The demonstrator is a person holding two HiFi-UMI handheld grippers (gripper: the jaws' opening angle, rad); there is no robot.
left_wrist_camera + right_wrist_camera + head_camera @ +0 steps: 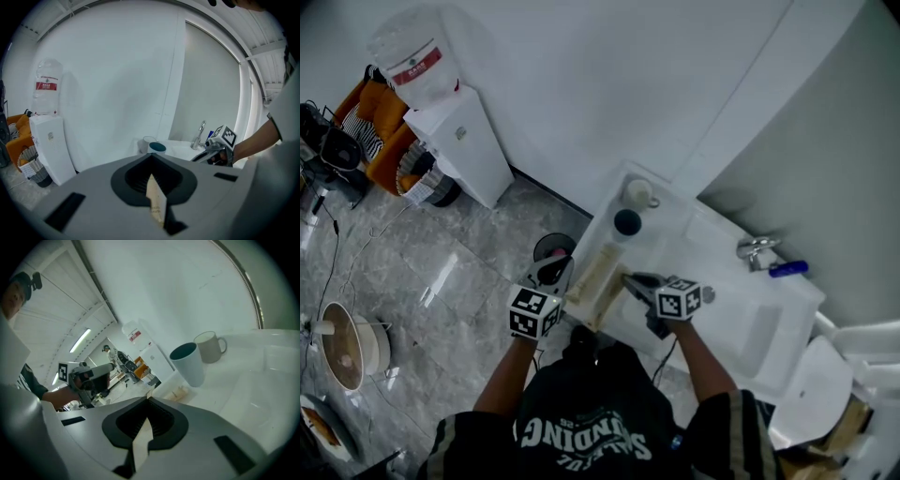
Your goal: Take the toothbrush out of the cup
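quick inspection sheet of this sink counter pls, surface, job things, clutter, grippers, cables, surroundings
surface: white sink counter, faucet at its back
job's things: teal cup upright, nothing sticks out of it; no toothbrush made out
clutter: white mug beside the cup; pale long item near the front edge
grippers: left hand-held gripper shut, empty; right hand-held gripper shut, empty
cables: thin cable on the floor
surroundings: water dispenser, marble floor

White sink counter (705, 234): 1 teal cup (627, 222) just beside 1 mug (638, 193)
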